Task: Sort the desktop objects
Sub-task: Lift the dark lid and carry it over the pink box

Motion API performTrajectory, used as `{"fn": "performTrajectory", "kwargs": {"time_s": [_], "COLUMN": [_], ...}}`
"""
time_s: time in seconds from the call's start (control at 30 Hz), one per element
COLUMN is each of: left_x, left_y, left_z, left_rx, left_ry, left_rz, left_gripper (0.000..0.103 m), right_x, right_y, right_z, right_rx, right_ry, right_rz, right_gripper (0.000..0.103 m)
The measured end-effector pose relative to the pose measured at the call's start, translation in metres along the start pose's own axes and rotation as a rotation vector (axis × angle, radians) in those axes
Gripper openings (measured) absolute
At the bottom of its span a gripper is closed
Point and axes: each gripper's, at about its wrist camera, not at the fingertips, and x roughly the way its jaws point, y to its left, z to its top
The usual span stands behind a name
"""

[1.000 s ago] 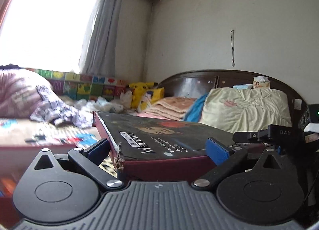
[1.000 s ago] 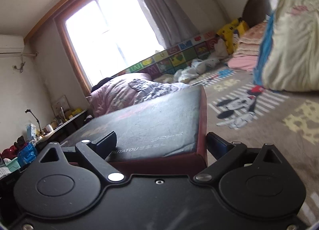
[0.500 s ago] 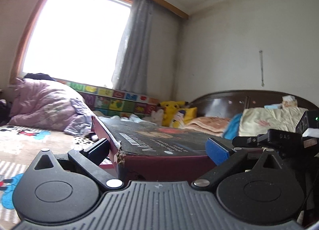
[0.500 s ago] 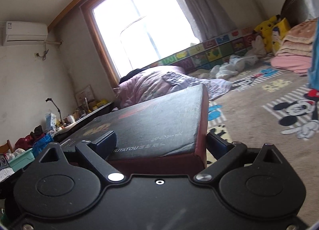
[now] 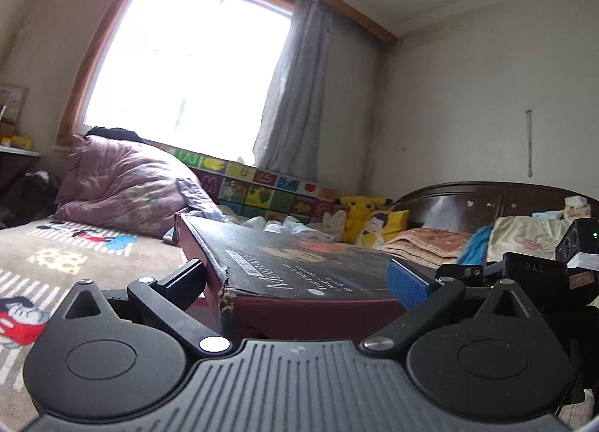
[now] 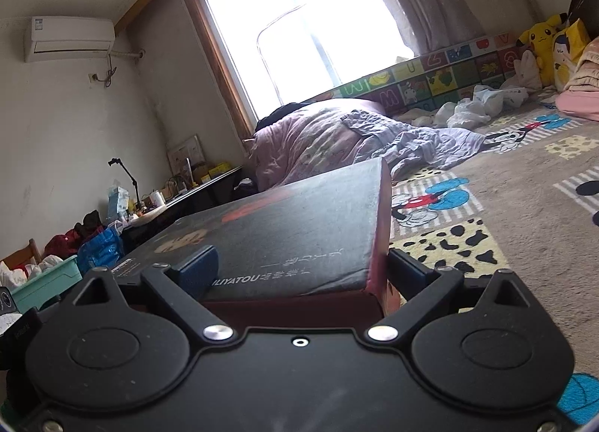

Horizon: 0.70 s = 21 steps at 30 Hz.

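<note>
A flat dark box with a maroon rim [image 5: 299,267] is held in the air by both grippers, one at each end. My left gripper [image 5: 299,278] is shut on its torn near corner, one blue pad [image 5: 406,284] on the lid and the other finger under it. My right gripper [image 6: 299,271] is shut on the opposite end of the same box [image 6: 292,230]; one pad [image 6: 196,269] lies on the lid. The right gripper's body [image 5: 531,274] shows at the right of the left wrist view.
A bed with a cartoon-print cover [image 6: 524,215] lies below the box. A pink quilt [image 5: 123,188] is heaped by the window. A cluttered desk [image 6: 176,200] and a green bin [image 6: 48,282] stand at the left. A dark headboard [image 5: 468,203] and pillows are at the right.
Both grippers have swung left with the box still gripped. The window and pink quilt have come into the middle of both views. The pillows have slid off to the right.
</note>
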Motion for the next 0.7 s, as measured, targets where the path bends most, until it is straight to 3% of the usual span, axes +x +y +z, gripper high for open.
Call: {"fn": "performTrajectory", "kwargs": {"time_s": [0.4, 0.7], "left_x": [-0.008, -0.004], "left_y": [0.04, 0.065], "left_z": [-0.011, -0.022], "left_rx": [-0.045, -0.091], "left_ry": [0.043, 0.134], "left_rz": [0.129, 0.215], "left_gripper": [0.103, 0.103], "right_x": [0.029, 0.041], "right_y": [0.028, 0.05], "right_z": [-0.018, -0.03], "right_rx": [-0.083, -0.159], "right_ry": [0.036, 0.072], "right_rz": [0.017, 0.022], "right_gripper": [0.098, 0.098]}}
